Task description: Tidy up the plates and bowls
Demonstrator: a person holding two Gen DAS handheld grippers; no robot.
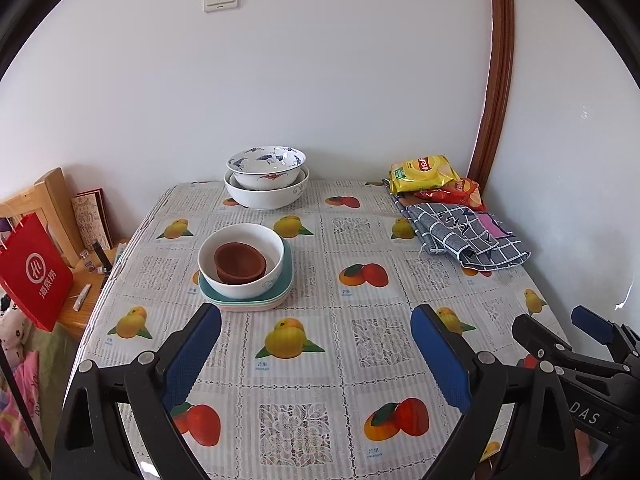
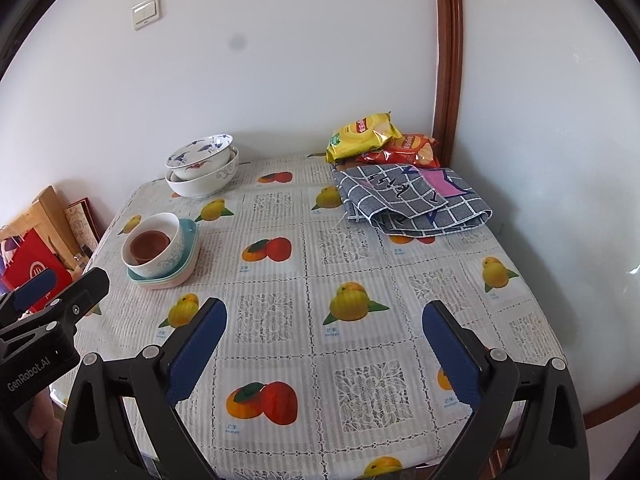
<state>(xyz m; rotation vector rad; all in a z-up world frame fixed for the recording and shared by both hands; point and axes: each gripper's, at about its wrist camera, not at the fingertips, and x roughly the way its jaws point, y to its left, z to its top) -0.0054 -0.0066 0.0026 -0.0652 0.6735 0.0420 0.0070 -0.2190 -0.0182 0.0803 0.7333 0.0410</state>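
Both grippers stood wide apart, empty. The bowl stack on plates (image 1: pixel 241 260) lay ahead and left of the left gripper (image 1: pixel 316 324), farther left from the right gripper (image 2: pixel 325 322), so the left hand was nearer.

Four bowls (image 1: pixel 241 266) sit on the table (image 1: pixel 360 360) (two nested at the back, a brown one inside a white one nearer). Several plates (image 1: pixel 248 300) lie stacked, count unclear. Two snack bags (image 1: pixel 424 174), one cloth (image 1: pixel 468 240).
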